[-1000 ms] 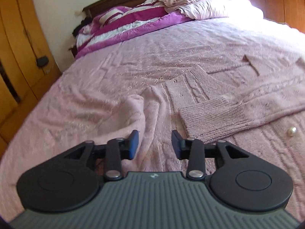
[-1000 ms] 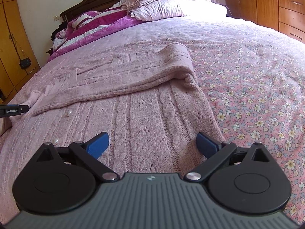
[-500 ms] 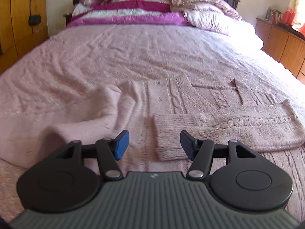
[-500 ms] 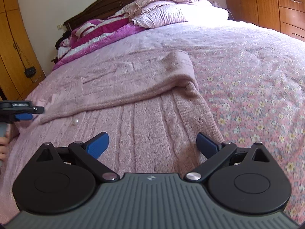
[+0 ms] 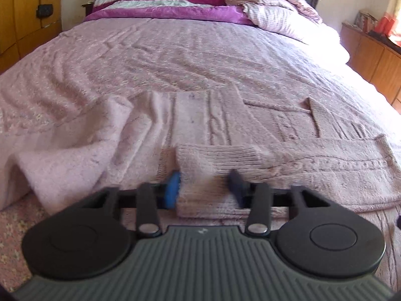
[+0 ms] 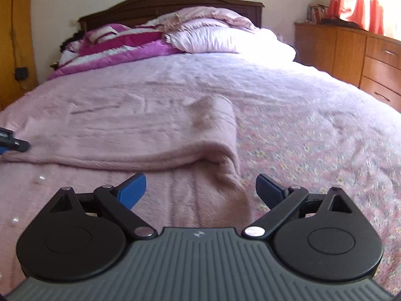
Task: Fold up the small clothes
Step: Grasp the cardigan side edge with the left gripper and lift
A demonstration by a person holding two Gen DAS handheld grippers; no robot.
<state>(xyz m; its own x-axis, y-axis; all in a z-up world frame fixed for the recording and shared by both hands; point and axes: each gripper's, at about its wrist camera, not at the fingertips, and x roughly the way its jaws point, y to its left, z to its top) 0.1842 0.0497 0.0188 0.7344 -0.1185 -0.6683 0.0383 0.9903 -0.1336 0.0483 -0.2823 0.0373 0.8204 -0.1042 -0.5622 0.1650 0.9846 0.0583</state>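
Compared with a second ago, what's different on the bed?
The left gripper has swung round and moved forward until its fingers straddle the ribbed cuff of the pink sweater's folded sleeve; the cuff is between them, not yet pinched. The right gripper stays wide open above the sweater's body, holding nothing. The sweater itself lies as before.

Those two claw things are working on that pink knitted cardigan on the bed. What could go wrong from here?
The left gripper straddles the pink knit cardigan's ribbed sleeve cuff; its jaws may pinch the layer underneath too. The cardigan's left side lies bunched, so a fold could trap wrinkles. The right gripper hangs open, holding nothing, so the cardigan may slide when pulled.
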